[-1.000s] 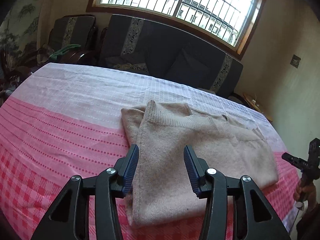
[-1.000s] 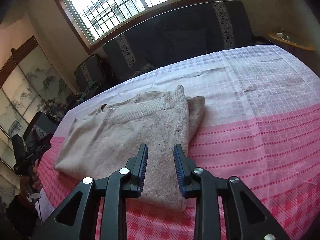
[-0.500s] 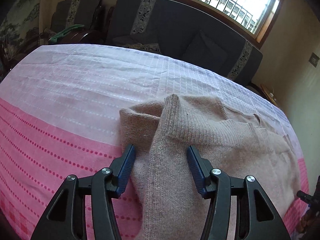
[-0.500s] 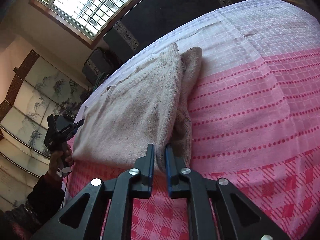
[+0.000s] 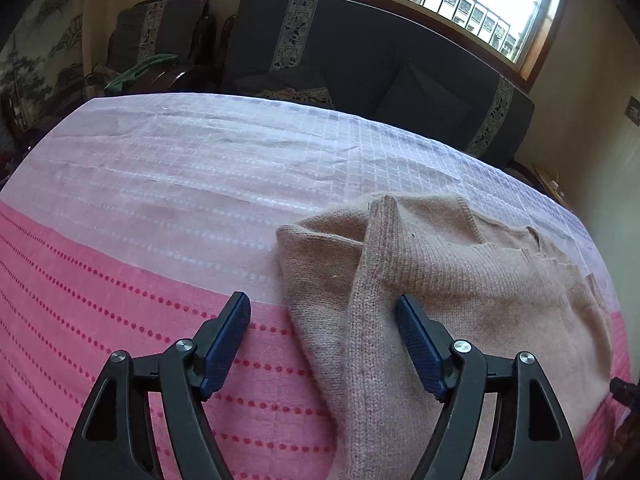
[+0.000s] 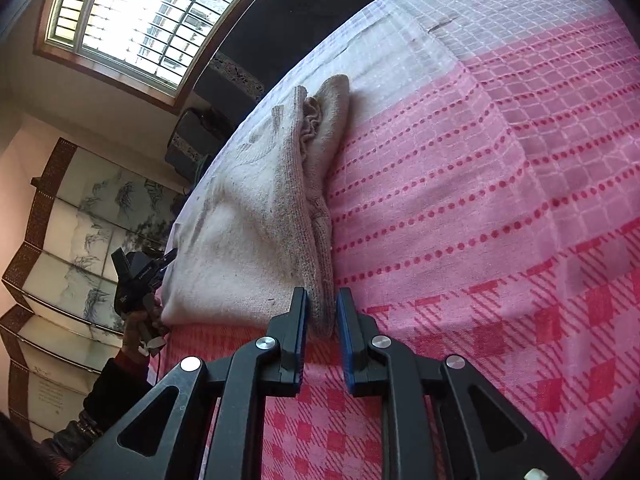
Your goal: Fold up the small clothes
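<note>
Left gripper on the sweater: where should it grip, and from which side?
Grip the sweater at its doubled edge nearest the left gripper, coming in low from the pink cloth side. The ribbed layers stack there into a thick lip, already between the open jaws. The right gripper straddles the same edge.
</note>
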`<state>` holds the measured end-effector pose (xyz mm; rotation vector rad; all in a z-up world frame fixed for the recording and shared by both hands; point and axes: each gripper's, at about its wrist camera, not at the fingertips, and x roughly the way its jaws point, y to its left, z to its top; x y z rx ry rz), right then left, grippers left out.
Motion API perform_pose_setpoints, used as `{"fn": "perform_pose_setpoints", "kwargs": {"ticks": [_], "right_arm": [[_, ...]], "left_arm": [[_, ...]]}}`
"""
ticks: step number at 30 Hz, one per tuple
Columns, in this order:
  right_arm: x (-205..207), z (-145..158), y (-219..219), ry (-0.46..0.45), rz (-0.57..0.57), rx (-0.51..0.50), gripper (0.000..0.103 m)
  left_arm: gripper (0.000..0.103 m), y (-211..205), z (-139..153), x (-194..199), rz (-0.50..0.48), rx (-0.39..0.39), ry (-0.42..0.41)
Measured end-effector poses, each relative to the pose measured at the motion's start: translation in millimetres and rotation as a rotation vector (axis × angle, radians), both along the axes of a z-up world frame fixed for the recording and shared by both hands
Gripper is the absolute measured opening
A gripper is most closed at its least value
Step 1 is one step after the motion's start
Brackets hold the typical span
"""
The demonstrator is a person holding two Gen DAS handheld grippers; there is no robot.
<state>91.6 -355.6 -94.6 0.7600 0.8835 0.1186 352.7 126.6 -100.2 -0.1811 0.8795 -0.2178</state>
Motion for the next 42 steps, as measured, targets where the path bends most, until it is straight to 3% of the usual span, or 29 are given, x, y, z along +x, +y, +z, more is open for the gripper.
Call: {"fn": "perform_pose_setpoints", "kwargs": {"ticks": [3, 5, 7, 9, 11, 14, 16, 17, 20, 21, 23, 25, 27, 30, 35, 39, 42], "right_arm": [[5.2, 39.8, 4.0, -0.137, -0.033, -0.1, 0.019], [29.5, 55.9, 16.0, -0.164, 0.025, -0.15, 0.019], [62.1, 63.1, 37.0, -0.174, 0.113, -0.219, 0.019], [97.6, 59.4, 57.4, -0.147, 0.206, -0.293, 0.019], [130.1, 47.8, 77.3, -0.103, 0.293, -0.345, 0.019], [160.1, 30.6, 82.9, -0.014, 0.272, -0.492, 0.017], [168.8, 24.0, 69.5, -0.004, 0.22, -0.499, 0.012], [170.1, 23.2, 62.0, -0.008, 0.192, -0.474, 0.012], [165.3, 25.2, 50.2, -0.006, 0.139, -0.363, 0.016], [159.5, 28.4, 49.8, -0.032, 0.125, -0.309, 0.021], [143.1, 40.0, 48.4, -0.112, 0.076, -0.266, 0.021], [139.3, 46.3, 52.8, -0.126, 0.04, -0.356, 0.025], [153.1, 27.6, 60.7, -0.026, 0.102, -0.389, 0.027], [153.7, 26.4, 74.8, -0.026, 0.122, -0.517, 0.027], [108.2, 53.7, 86.8, -0.187, 0.058, -0.469, 0.034], [69.8, 42.5, 112.3, -0.193, 0.04, -0.507, 0.056], [50.0, 31.5, 124.3, -0.175, 0.013, -0.546, 0.059]], "left_arm": [[0.076, 7.3, 16.6, -17.3, 0.031, -0.056, -0.074], [0.076, 4.0, 25.4, -28.1, 0.008, -0.109, -0.106], [0.076, -5.9, 32.0, -37.5, -0.008, -0.103, -0.139], [0.076, -17.2, 32.1, -41.5, -0.045, -0.1, -0.152], [0.076, -28.2, 24.3, -40.2, -0.059, -0.032, -0.13], [0.076, -33.3, 4.6, -35.9, -0.057, 0.033, -0.069], [0.076, -23.1, -7.4, -31.8, -0.032, -0.038, -0.005], [0.076, -16.7, -7.1, -31.5, -0.006, -0.069, -0.011], [0.076, -9.4, -8.4, -31.9, 0.029, -0.092, -0.009], [0.076, -9.4, -8.5, -33.2, 0.031, -0.092, -0.013], [0.076, -10.2, -8.5, -35.2, 0.035, -0.087, -0.016], [0.076, -10.9, -9.0, -35.9, 0.038, -0.087, -0.016], [0.076, -14.1, -8.1, -35.8, 0.046, -0.068, -0.016], [0.076, -16.6, -4.9, -39.1, 0.061, -0.024, -0.027], [0.076, -24.1, 14.0, -65.8, 0.117, 0.125, -0.135], [0.076, -32.4, 21.3, -77.1, 0.121, 0.238, -0.166], [0.076, -35.9, 25.7, -80.2, 0.109, 0.285, -0.176]]}}
